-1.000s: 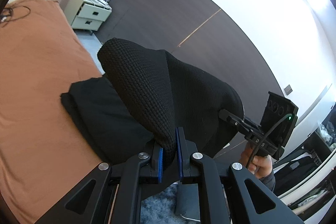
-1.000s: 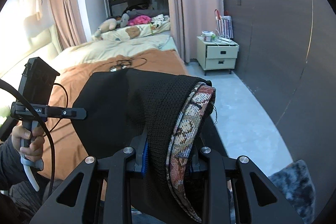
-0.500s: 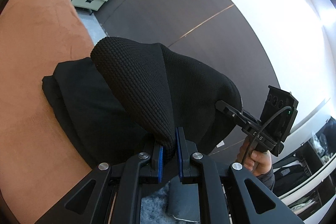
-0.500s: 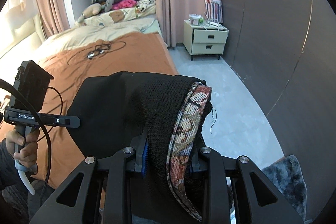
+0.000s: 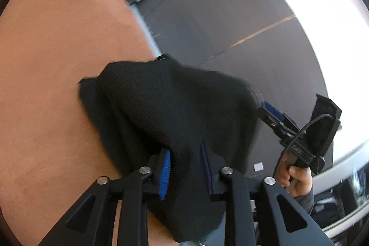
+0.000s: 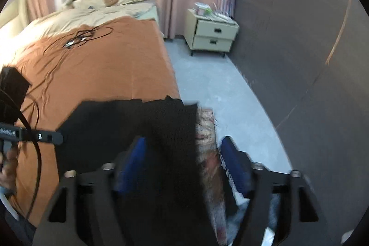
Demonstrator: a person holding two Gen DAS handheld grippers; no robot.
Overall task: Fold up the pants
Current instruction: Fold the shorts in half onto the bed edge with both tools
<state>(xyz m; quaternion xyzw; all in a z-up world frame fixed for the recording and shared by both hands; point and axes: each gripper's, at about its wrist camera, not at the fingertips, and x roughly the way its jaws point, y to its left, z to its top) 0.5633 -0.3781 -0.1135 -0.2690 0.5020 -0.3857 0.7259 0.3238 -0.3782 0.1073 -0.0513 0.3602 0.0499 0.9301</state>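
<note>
The black knit pants (image 5: 175, 107) lie bunched on the orange blanket (image 5: 57, 61) at the bed's near edge, one fold still rising into my left gripper (image 5: 184, 160). Its jaws are opening; the cloth sits between the blue pads, and the left pad's face shows bare. In the right wrist view the pants (image 6: 138, 121) and their patterned waistband (image 6: 206, 130) hang between the pads of my right gripper (image 6: 184, 153). Those jaws are opening wide, with gaps on both sides. Both views are blurred.
The orange blanket (image 6: 103, 66) stretches away, with a tangle of cables (image 6: 85, 37) further up. Right of the bed is grey floor (image 6: 219, 89), a cream nightstand (image 6: 213, 35) and a dark wall panel (image 6: 299, 50). A hand (image 5: 297, 179) holds the other gripper's handle.
Both grippers have come down toward the bed with the pants. Both were clamped on the cloth; their jaws have now parted, the right much wider than the left.
</note>
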